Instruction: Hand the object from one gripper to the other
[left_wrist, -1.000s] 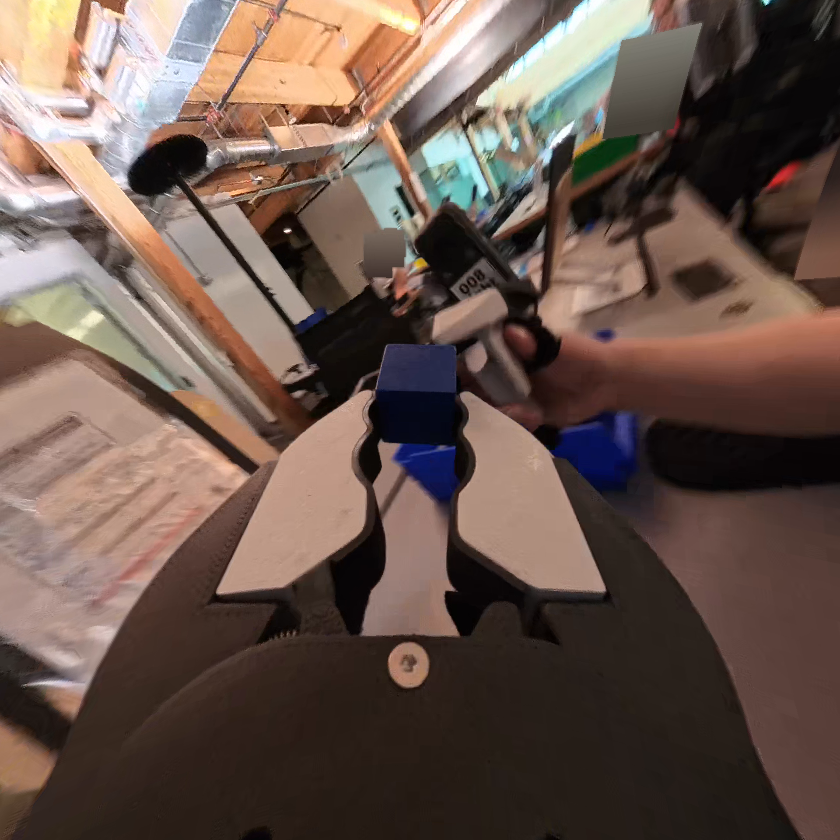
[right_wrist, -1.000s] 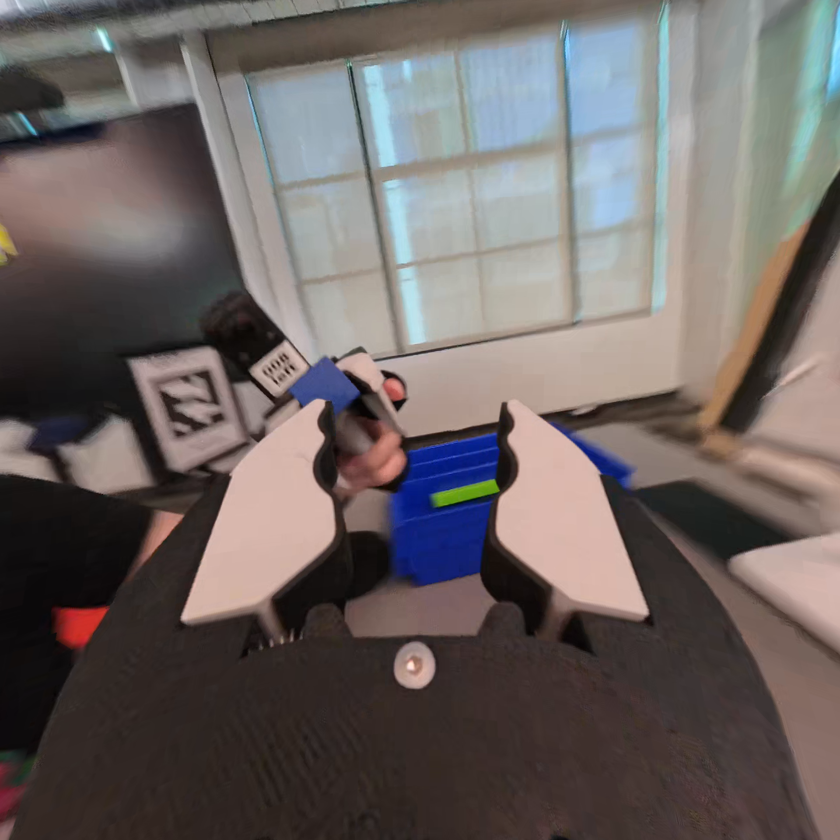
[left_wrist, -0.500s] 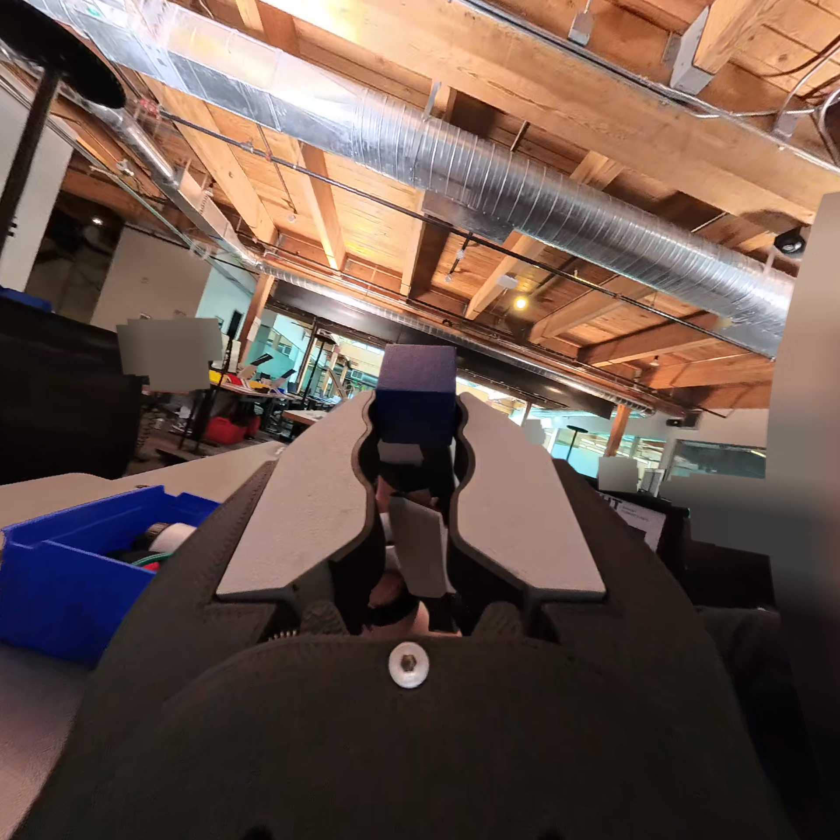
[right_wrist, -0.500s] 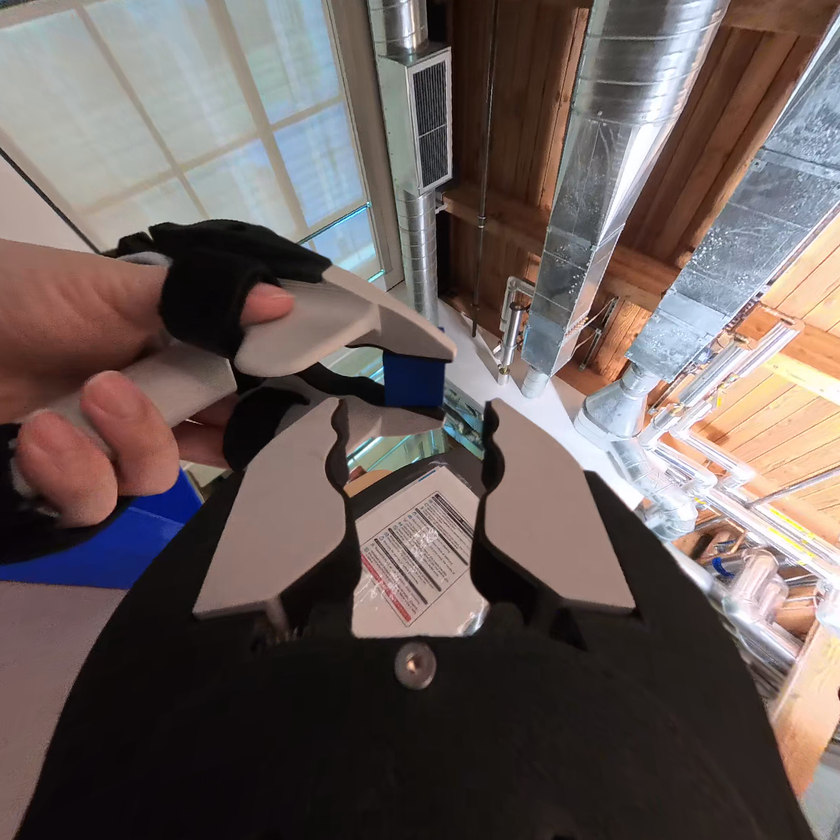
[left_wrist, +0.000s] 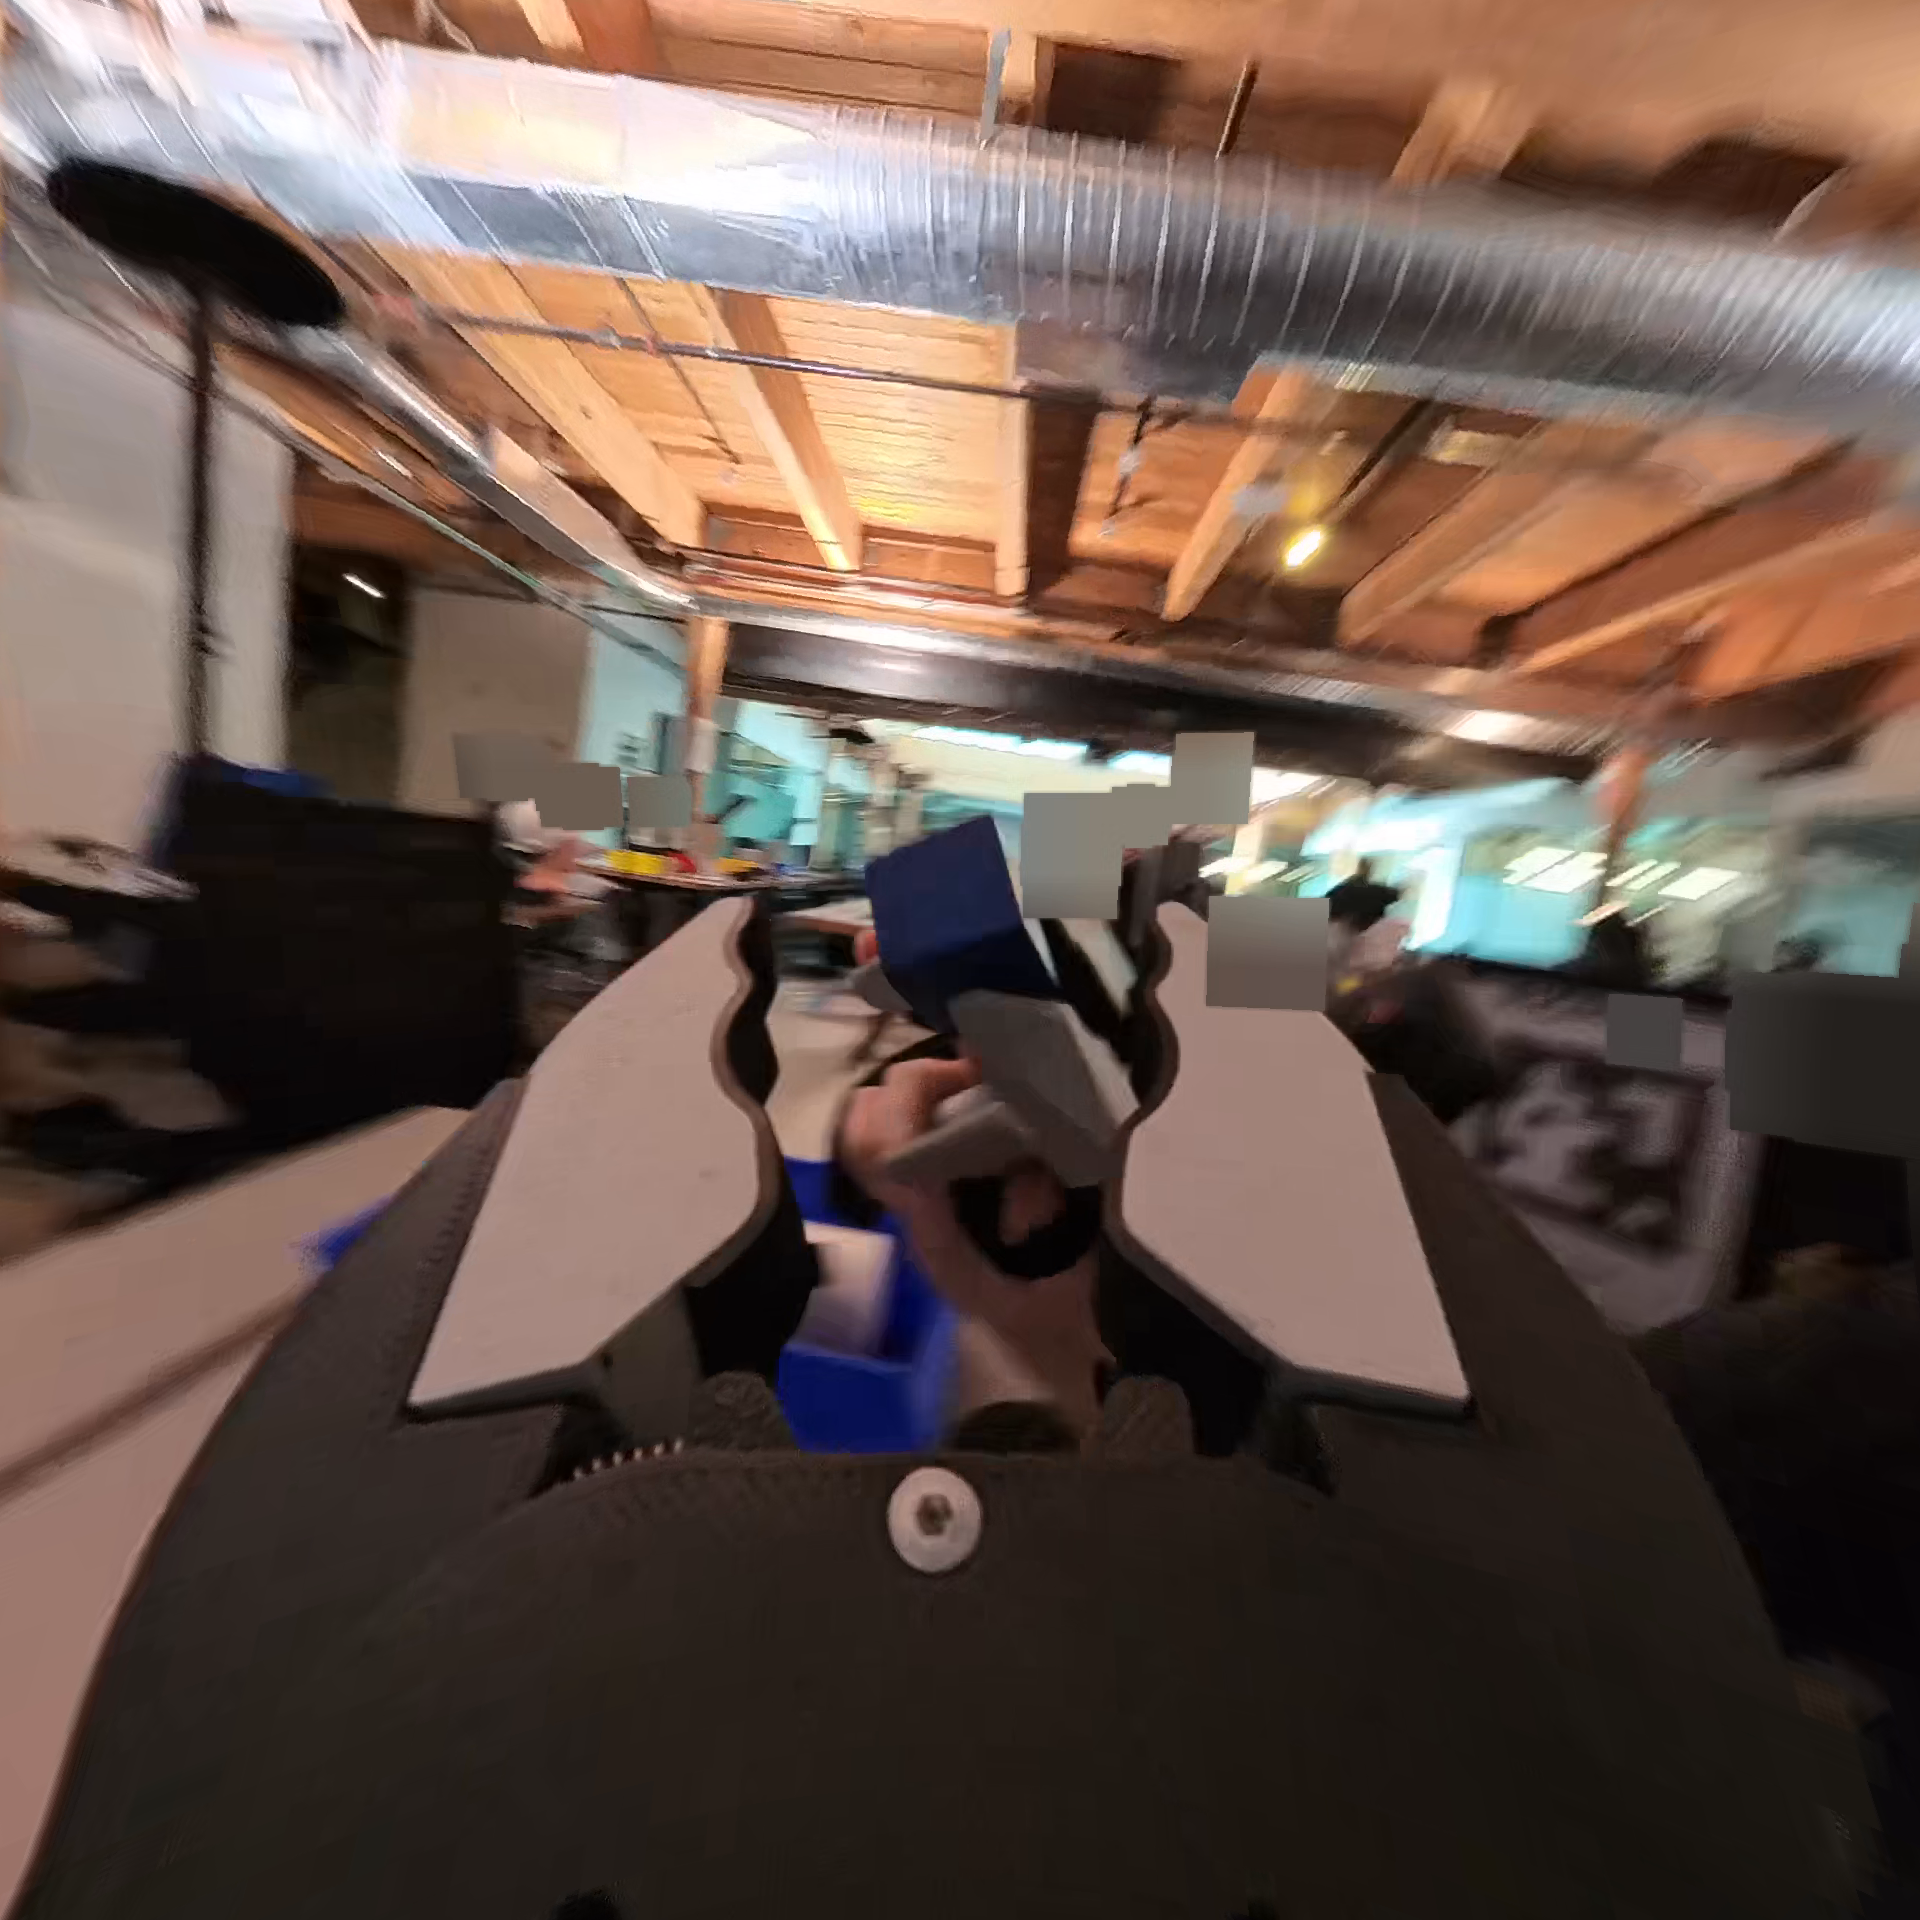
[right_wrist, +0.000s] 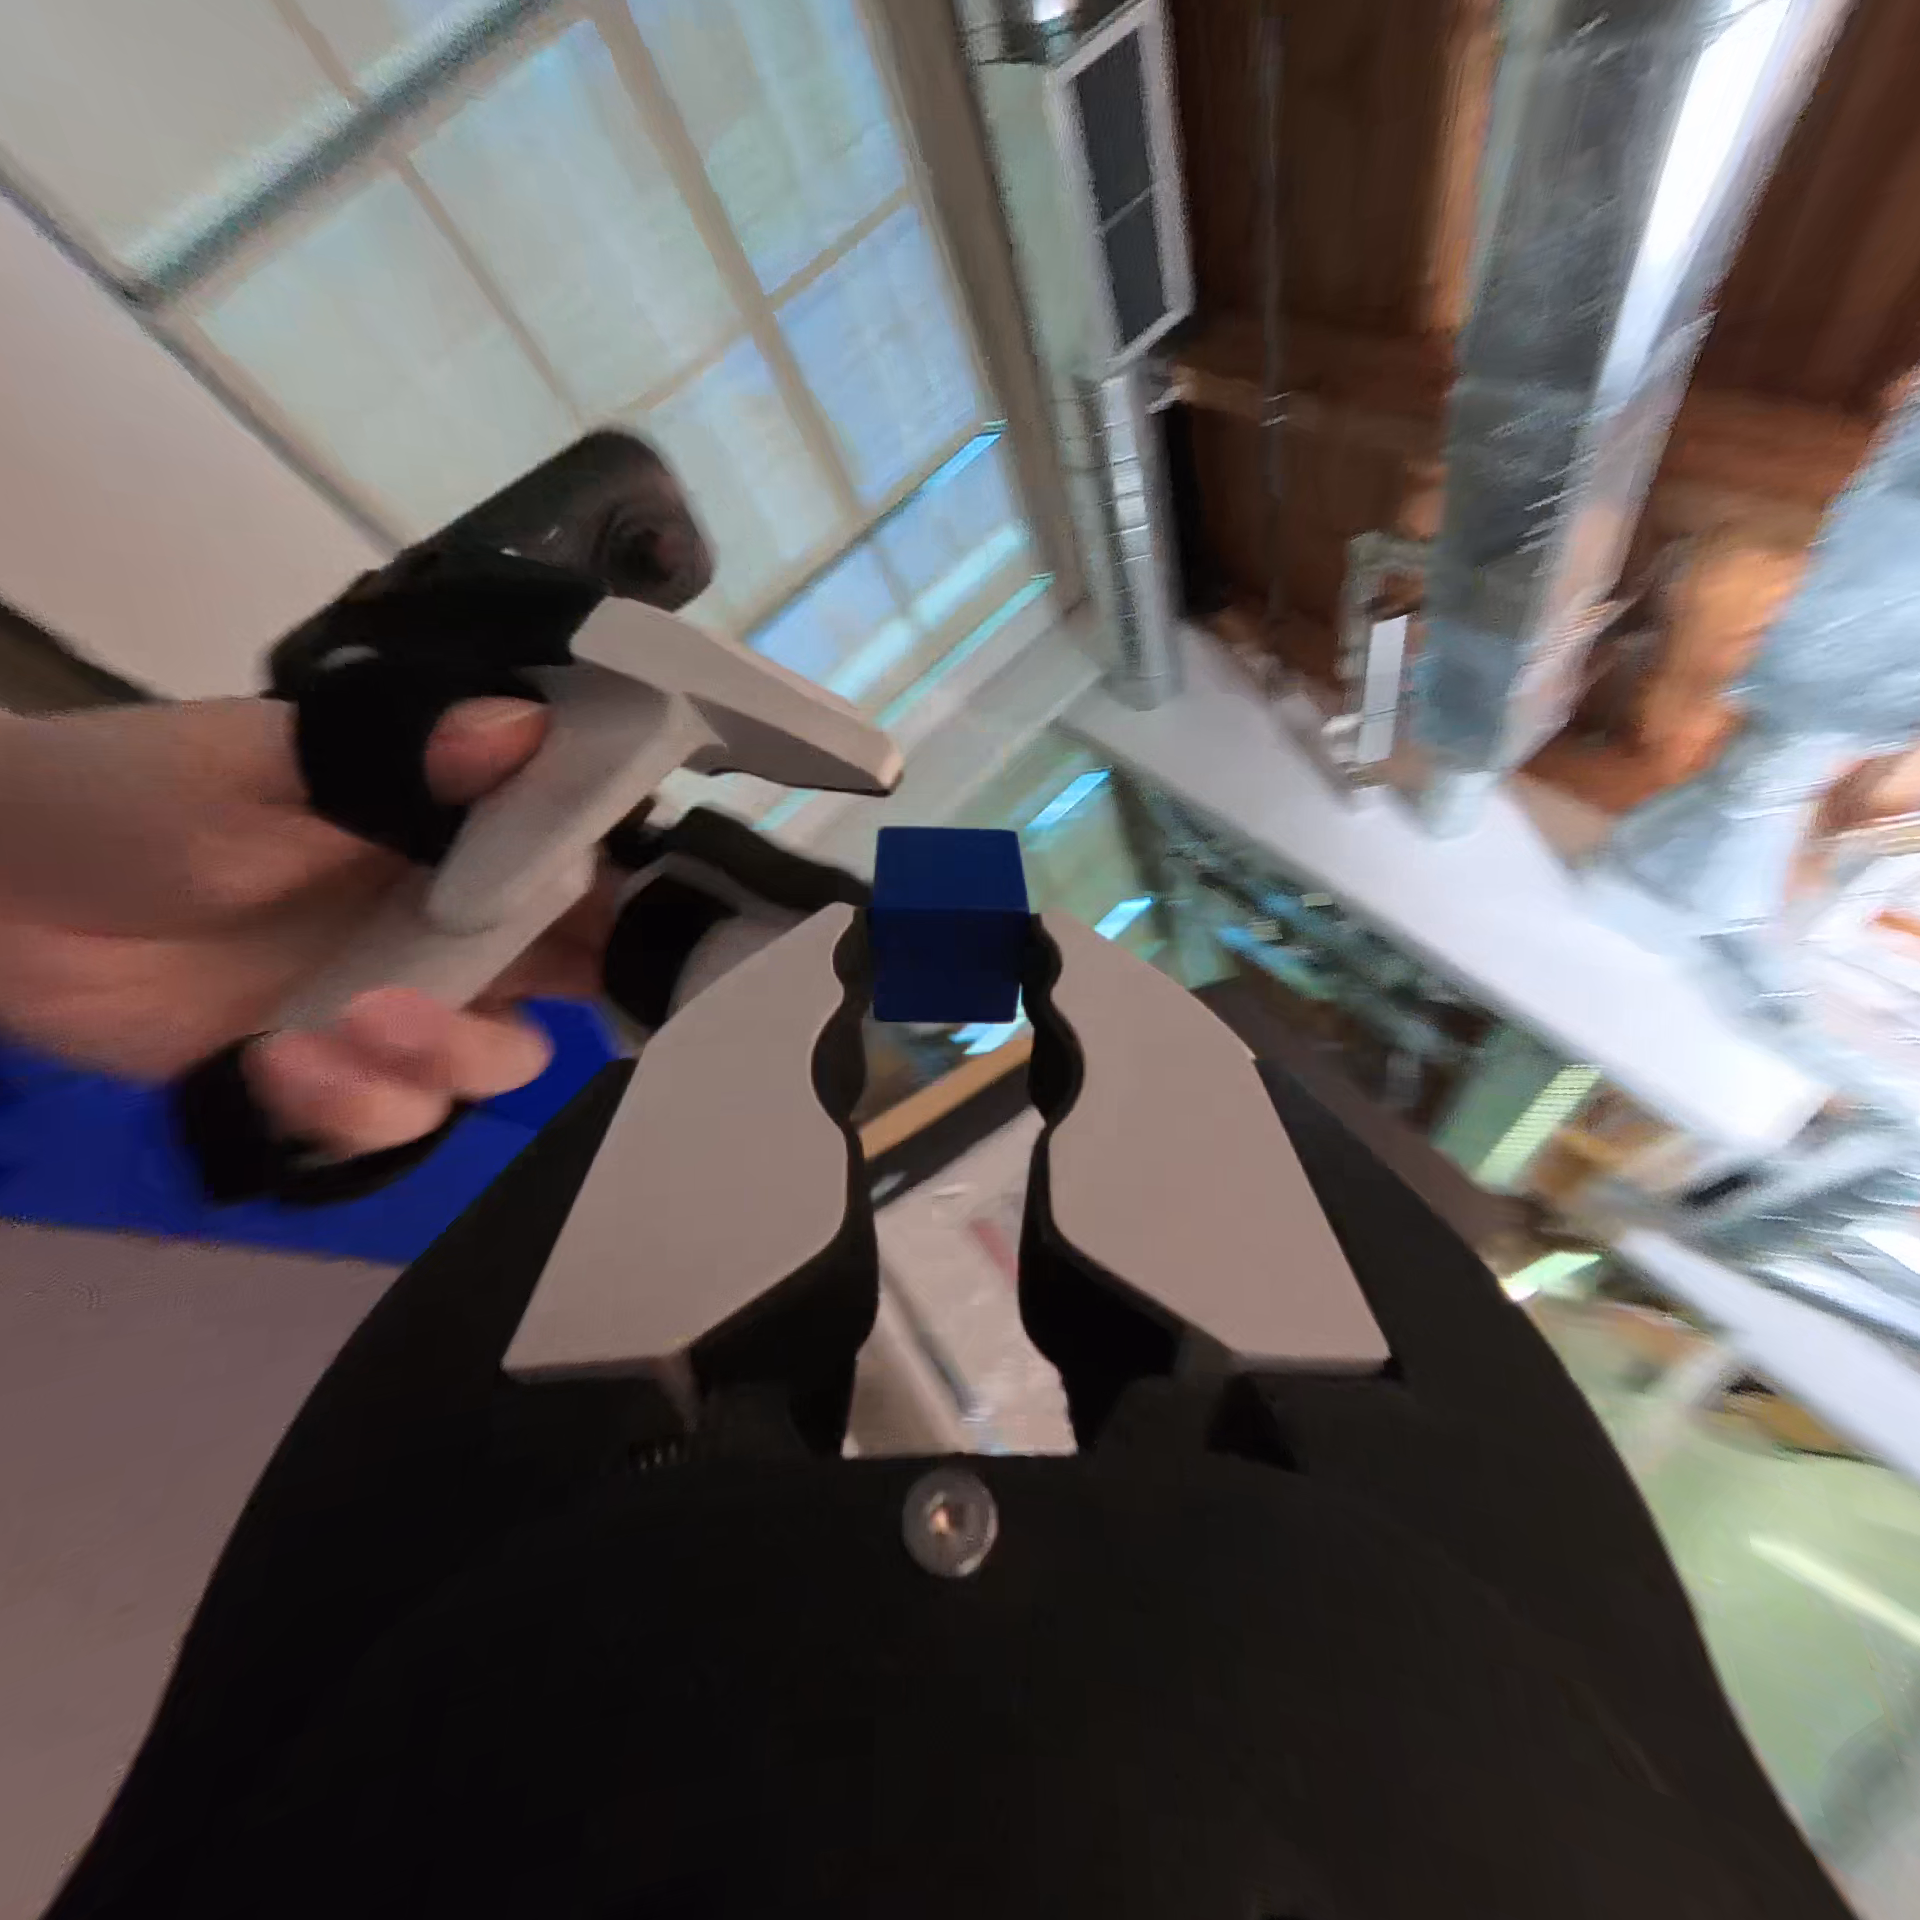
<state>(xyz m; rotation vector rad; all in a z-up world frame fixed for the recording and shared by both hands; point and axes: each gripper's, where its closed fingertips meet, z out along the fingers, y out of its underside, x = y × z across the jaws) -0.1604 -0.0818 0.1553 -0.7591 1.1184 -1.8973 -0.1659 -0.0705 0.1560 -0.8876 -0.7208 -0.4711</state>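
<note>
I am seeing my right gripper (right_wrist: 945, 920) pinching the one blue cube (right_wrist: 948, 925) at its fingertips, jaws nearly closed around it. My left gripper (left_wrist: 951, 920) is standing wide apart, gripping nothing, the cube (left_wrist: 951, 920) just ahead of its tips. One blue bin (left_wrist: 862, 1382) is showing below.

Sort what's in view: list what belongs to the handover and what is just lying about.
Part of the job:
- blue cube, clamped at the tips of the right tool
- left tool, open and empty
- hand holding the left tool

Just lying about:
- blue bin
- silver duct overhead
- window
</note>
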